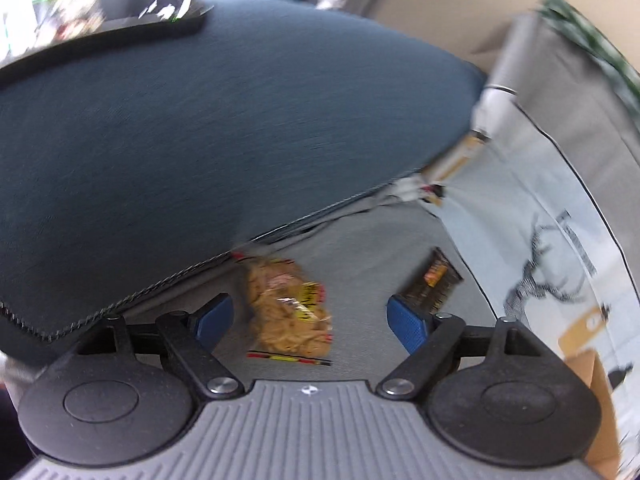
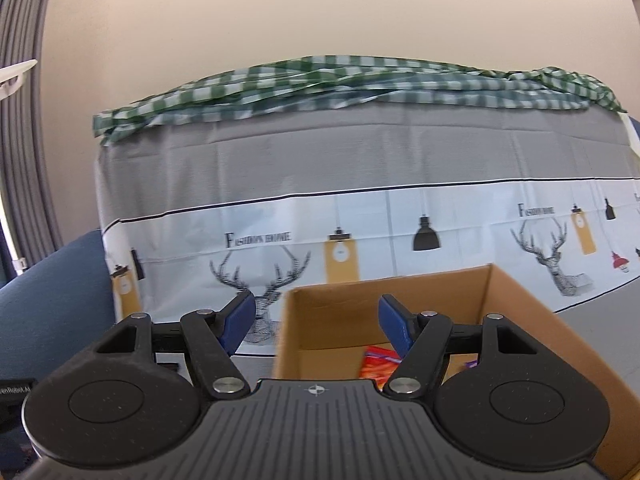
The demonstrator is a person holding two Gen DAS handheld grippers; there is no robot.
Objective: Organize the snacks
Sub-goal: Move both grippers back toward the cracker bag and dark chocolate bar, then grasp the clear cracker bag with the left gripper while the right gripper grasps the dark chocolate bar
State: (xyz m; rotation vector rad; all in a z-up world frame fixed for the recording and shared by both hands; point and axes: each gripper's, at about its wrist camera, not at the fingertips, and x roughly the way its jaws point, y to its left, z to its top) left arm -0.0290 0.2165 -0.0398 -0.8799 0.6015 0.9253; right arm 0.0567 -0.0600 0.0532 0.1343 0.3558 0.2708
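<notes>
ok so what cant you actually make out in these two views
- Left wrist view: motion blur makes the print on the clear snack bag and the dark packet unreadable.
- Right wrist view: most of what lies in the cardboard box is hidden by the right gripper; only an orange packet shows.

left wrist: steeply down, close | right wrist: near-level | shared: deer-print cloth [image 1: 540, 264]

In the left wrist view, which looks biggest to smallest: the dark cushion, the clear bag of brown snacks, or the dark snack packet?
1. Dark cushion, by far the largest.
2. Clear bag of brown snacks.
3. Dark snack packet, smallest, though it lies farther off and a blue finger partly hides it, so that gap is unsure.
</notes>
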